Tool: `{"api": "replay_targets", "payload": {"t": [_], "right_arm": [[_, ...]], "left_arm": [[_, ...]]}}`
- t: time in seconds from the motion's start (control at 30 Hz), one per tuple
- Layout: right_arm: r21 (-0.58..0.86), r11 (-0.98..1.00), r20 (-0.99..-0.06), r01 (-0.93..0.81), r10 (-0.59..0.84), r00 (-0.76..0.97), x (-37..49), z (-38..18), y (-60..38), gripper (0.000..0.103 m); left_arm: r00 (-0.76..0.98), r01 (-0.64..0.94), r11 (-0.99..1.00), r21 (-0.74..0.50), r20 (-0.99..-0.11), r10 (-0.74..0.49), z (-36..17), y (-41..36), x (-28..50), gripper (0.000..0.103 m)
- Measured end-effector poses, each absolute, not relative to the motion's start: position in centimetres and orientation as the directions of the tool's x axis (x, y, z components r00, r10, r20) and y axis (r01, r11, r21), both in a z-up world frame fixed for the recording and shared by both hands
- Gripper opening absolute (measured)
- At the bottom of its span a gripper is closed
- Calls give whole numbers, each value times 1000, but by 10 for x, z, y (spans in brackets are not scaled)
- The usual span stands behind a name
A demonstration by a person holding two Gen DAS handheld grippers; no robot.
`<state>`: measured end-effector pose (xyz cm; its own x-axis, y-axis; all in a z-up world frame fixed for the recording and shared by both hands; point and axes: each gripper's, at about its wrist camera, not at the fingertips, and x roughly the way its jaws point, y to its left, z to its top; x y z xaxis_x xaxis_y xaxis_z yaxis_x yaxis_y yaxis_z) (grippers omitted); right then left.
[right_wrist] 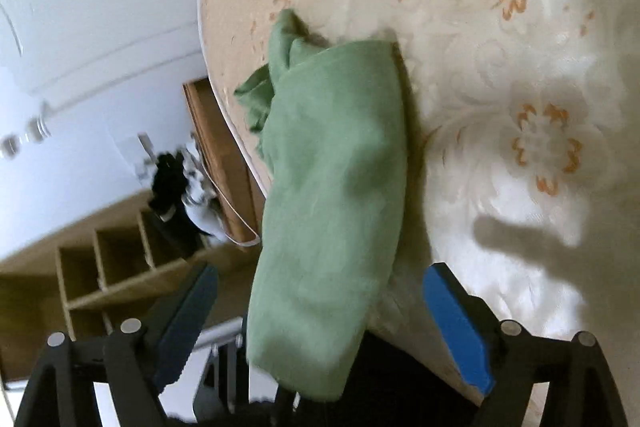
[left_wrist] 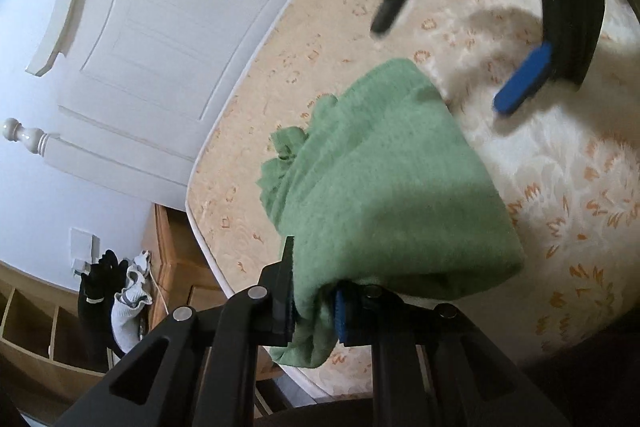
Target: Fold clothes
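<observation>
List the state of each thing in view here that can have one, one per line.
green garment: bunched and partly folded, lying on the mattress edge, one end clamped.
left gripper: jaws shut on the green garment.
right gripper: jaws wide open, pads clear of the cloth.
mattress: bare, floral cover showing.
black and white clothes: heaped beside the bed.

Both grippers are showing black frames with silver round bolts (left_wrist: 258, 293), each finger wearing a blue ridged pad (right_wrist: 458, 327).
</observation>
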<state>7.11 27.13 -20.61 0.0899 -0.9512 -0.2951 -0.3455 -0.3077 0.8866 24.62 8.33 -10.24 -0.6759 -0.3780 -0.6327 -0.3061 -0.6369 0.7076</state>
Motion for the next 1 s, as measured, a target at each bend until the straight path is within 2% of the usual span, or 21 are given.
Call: {"api": "replay_targets", "payload": {"t": [0.07,0.17,0.37,0.53,0.73,1.0], "right_arm": [[895,-267,-253,-357,-964,86,68,-212,257,88],[901,-237,-211,-363,-971,111,62,-223,223,88],[899,-209,-166,-384,-976,143,63,-242,189,88],[888,-131,-99,-442,-991,96,78,-249,201,88],[882,-108,-89,-458,-994,63,88,-252,211,90],[892,-50,-54,-449,-999,4,68,-250,199,90]], "left_arm": [[-677,-286,-656,698,-632,-378,-86,79,255,15],[-675,-253,-678,690,-628,-387,-95,81,241,15],[-644,-172,-768,617,-660,-386,-78,53,229,15],[-608,-134,-880,455,-739,-290,-60,34,219,15],[-573,-104,-956,276,-802,-169,-44,24,212,15],[-548,-102,-967,234,-824,-141,-45,22,211,15]]}}
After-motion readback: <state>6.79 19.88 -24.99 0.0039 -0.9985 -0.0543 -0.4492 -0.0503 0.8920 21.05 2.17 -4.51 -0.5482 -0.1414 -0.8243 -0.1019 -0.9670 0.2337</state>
